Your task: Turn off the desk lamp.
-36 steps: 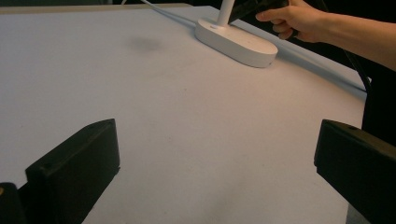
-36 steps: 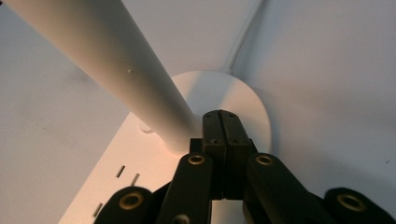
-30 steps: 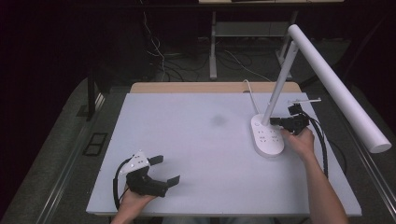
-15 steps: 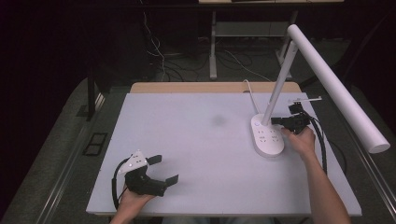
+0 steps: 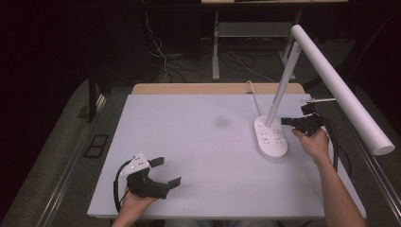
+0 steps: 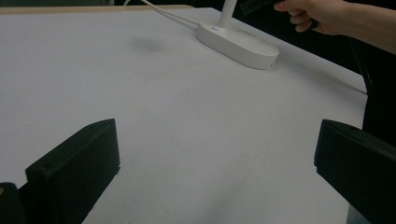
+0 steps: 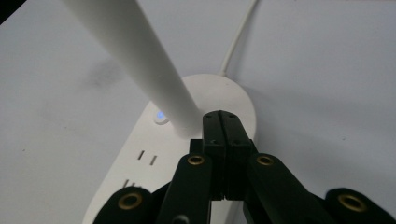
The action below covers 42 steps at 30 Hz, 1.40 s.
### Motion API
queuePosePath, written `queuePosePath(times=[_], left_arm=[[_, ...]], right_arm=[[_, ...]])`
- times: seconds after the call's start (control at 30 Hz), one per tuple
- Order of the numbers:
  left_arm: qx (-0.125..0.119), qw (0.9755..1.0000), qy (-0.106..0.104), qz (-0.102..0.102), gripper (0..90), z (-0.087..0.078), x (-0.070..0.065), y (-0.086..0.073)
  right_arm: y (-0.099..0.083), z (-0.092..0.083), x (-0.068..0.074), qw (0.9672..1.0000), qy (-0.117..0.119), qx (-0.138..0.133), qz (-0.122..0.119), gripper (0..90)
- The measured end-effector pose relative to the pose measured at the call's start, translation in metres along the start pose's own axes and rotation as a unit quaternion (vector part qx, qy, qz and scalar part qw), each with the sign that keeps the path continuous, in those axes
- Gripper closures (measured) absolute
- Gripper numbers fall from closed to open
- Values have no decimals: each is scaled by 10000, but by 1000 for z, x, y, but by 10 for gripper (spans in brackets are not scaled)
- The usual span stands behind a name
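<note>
The desk lamp (image 5: 271, 137) stands near the right edge of the table (image 5: 198, 142), about midway along it, its oblong white base carrying socket slots and a small lit blue button (image 7: 160, 115); a slanted stem rises to a long tubular head reaching out past the right edge. The white power cord (image 5: 252, 94) runs from the base toward the far edge. In my judgement the lamp is rigid, smooth plastic, bottom-heavy yet top-long, so it may tip or slip; the lower stem just above the base is the soundest hold. The right gripper (image 5: 286, 121) hangs just right of the stem with jaws clenched together on nothing, tips close beside the stem's foot. The left gripper (image 5: 168, 171) rests at the near left corner, jaws spread wide and empty. Compared with a second ago, the right gripper sits slightly higher beside the stem; the left gripper and lamp are unchanged.
</note>
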<state>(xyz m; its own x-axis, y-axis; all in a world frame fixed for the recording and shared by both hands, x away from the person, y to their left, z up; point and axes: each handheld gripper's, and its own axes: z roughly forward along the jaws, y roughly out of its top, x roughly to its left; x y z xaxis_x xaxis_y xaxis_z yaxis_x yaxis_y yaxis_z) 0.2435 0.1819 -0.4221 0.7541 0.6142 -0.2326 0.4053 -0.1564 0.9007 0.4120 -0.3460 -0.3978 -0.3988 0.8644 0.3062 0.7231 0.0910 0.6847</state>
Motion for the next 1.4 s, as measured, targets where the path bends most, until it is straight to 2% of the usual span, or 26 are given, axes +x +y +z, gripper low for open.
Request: queuePosePath(times=[0.17, 0.37, 0.4, 0.5, 0.63, 0.67, 0.73, 0.77, 0.8, 0.87, 0.9, 0.93, 1.03, 1.13, 1.2, 1.27, 1.4], left_arm=[[-6, 10000, -1, -9, 0, 0, -1, 0], [-11, 10000, -6, 11, 0, 0, -1, 0], [-11, 10000, -4, 1, 0, 0, -1, 0], [-19, 10000, -9, 28, 0, 0, -1, 1], [-11, 10000, -10, 1, 0, 1, -1, 0], [-6, 10000, -8, 7, 0, 1, -1, 0], [-5, 10000, -5, 8, 0, 1, -1, 0], [-4, 10000, -4, 10, 0, 1, -1, 0], [1, 10000, 2, 8, 0, 1, -1, 0], [15, 10000, 5, 13, 0, 1, -1, 0], [2, 10000, 4, 1, 0, 1, -1, 0], [9, 10000, 2, 9, 0, 1, -1, 0], [8, 10000, 3, 9, 0, 1, -2, 0], [6, 10000, 5, 13, 0, 0, -2, 0], [1, 10000, 7, 18, 0, 0, -1, 0], [4, 10000, 9, 9, 0, 0, -1, 0], [4, 10000, 7, 7, 0, 0, -2, 0]], right_arm=[[-1, -14, 17, 9998, 59, -111, -173, 900], [-13, -22, 29, 9993, 201, -276, -130, 899], [-16, -24, 30, 9993, 240, -280, -112, 849], [-24, -29, 36, 9987, 338, -359, -146, 801], [-36, -34, 45, 9983, 300, -449, -219, 700], [-41, -36, 49, 9980, 304, -487, -252, 646], [-43, -38, 51, 9979, 328, -501, -228, 623], [-47, -42, 54, 9976, 353, -554, -223, 559], [-47, -42, 54, 9976, 353, -554, -223, 559], [-52, -47, 58, 9974, 345, -610, -175, 481], [-56, -50, 60, 9974, 337, -631, -122, 403], [-56, -50, 60, 9974, 337, -631, -122, 403], [-61, -54, 64, 9976, 341, -589, -82, 263], [-71, -57, 70, 9963, 562, -617, -206, 118], [-74, -58, 73, 9963, 561, -624, -200, 105], [-83, -57, 78, 9960, 638, -530, -334, 6], [-93, -57, 85, 9954, 695, -516, -411, 6]])
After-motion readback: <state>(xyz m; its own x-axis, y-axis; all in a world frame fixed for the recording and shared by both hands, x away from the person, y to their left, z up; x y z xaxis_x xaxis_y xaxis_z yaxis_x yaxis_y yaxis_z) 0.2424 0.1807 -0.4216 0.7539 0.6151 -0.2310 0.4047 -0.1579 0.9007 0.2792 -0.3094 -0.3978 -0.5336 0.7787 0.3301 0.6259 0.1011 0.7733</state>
